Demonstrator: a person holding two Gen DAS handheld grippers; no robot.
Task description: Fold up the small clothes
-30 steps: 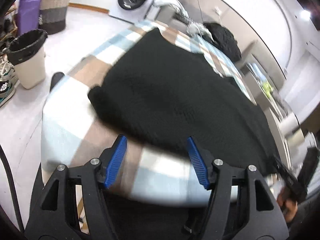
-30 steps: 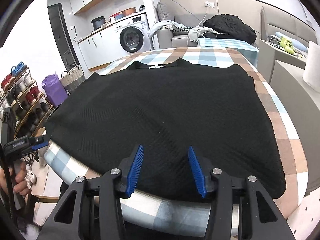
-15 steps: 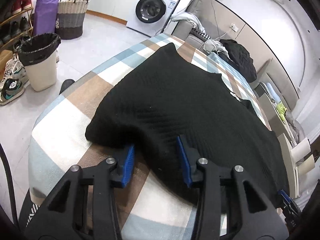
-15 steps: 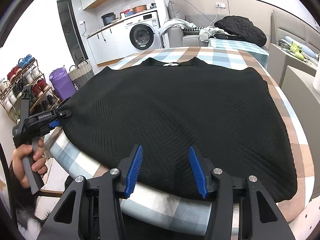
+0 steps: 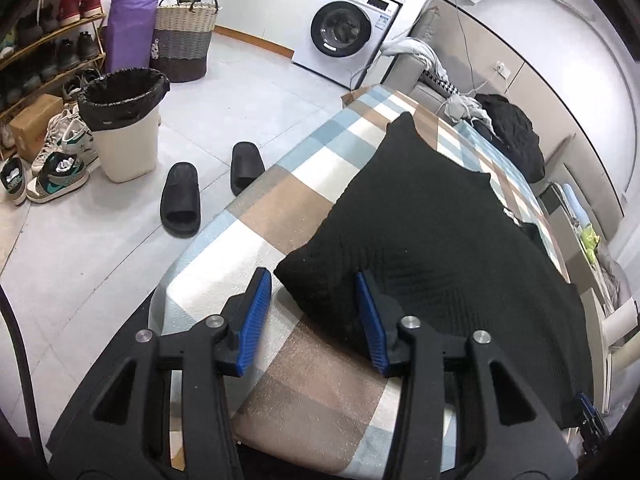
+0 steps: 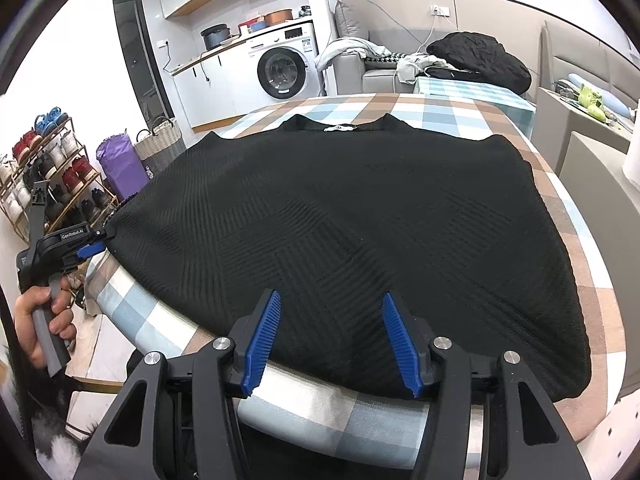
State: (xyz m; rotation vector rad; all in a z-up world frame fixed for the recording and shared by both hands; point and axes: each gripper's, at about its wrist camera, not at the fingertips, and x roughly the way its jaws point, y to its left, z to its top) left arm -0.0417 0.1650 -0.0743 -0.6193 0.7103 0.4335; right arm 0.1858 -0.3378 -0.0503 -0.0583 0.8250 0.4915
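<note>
A black knit sweater lies spread flat on the checked tablecloth, collar at the far side. It also shows in the left wrist view. My left gripper is open, its blue fingers on either side of the sweater's near left corner, which lies between the jaws. The left gripper also shows in the right wrist view at the sweater's left corner. My right gripper is open, hovering over the sweater's near hem at the table's front edge.
On the floor to the left are a lined bin, black slippers, shoes, a shoe rack, a woven basket and a purple bag. A washing machine and a sofa with black clothing stand behind the table.
My left gripper swung left and settled at the sweater's left corner, jaws around it. My right gripper stayed at the near hem, barely shifting.
</note>
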